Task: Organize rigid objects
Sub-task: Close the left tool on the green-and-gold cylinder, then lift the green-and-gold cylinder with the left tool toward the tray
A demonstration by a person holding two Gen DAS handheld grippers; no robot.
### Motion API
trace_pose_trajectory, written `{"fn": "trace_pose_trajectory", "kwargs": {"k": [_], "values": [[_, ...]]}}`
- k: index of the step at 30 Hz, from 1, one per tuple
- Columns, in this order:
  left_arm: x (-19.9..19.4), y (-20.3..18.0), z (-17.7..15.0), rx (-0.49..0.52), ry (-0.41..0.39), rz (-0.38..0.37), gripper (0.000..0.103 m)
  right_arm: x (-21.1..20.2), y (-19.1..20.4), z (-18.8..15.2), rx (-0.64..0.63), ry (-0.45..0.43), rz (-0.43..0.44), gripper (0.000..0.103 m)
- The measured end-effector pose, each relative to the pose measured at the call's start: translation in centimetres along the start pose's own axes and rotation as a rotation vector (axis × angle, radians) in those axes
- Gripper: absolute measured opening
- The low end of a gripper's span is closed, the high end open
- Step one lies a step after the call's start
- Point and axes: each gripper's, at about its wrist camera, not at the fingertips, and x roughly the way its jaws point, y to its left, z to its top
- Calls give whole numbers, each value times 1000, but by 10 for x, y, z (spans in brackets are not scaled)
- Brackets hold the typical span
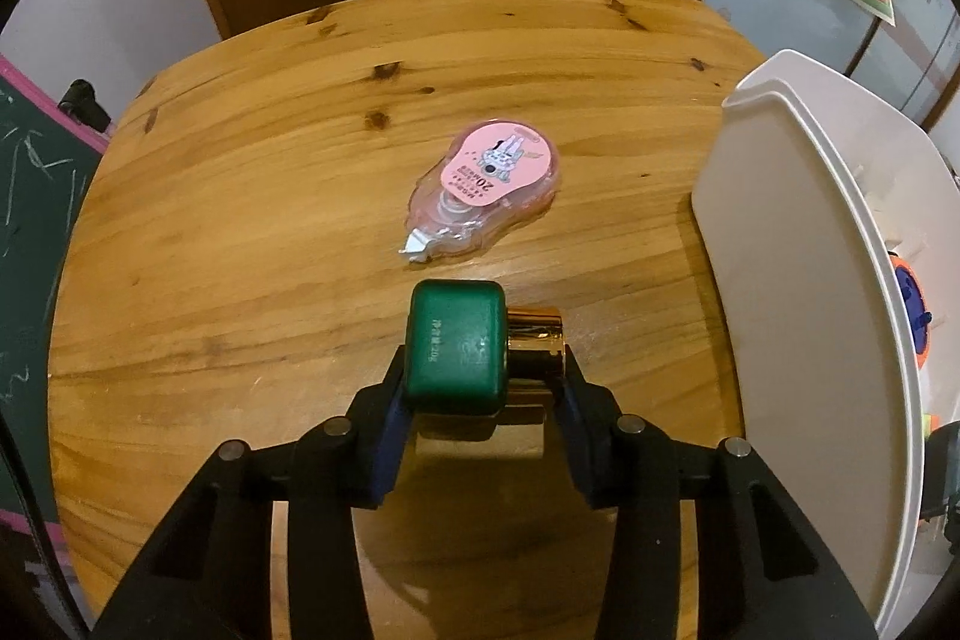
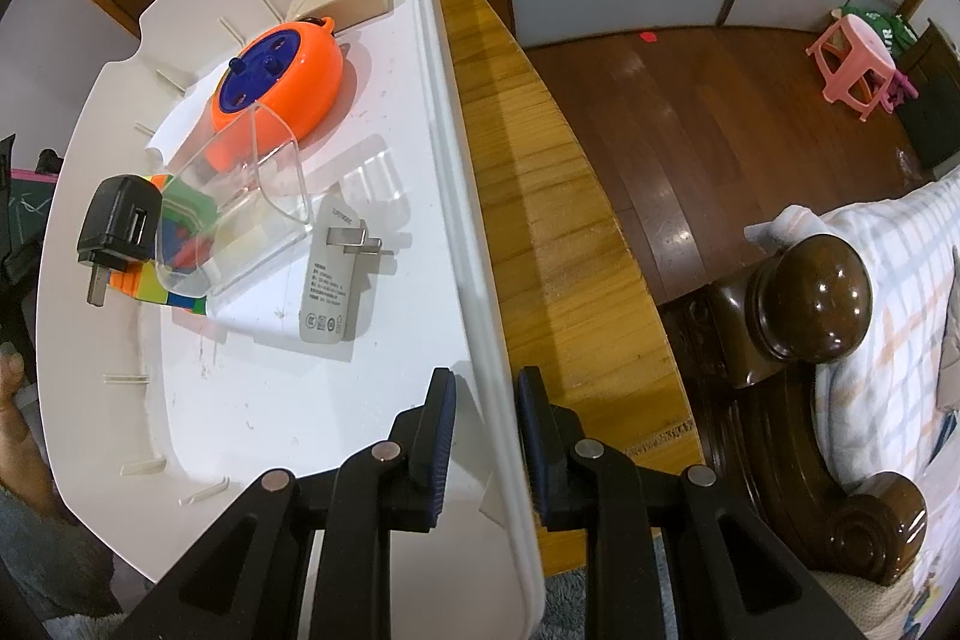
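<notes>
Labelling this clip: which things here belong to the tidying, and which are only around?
Job: green bottle in left gripper; tape dispenser; white bin held by right gripper; chargers, orange toy inside.
Around: table, pink stool, bedpost.

The left wrist camera is looking steeply down, close over the desk. The right wrist camera is looking down along the white tray. Both are sharing tray and desk.
</notes>
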Motion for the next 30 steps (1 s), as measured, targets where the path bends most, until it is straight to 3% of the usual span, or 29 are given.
{"fn": "trace_pose_trajectory", "kwargs": {"k": [15,30], "values": [[-54,1,-16,-26,-20,31,46,-1,4,-2,-13,-14,-11,24],[-130,-24,-38,28,-68,-44,46,-4,8,-2,-16,-18,-5,24]]}}
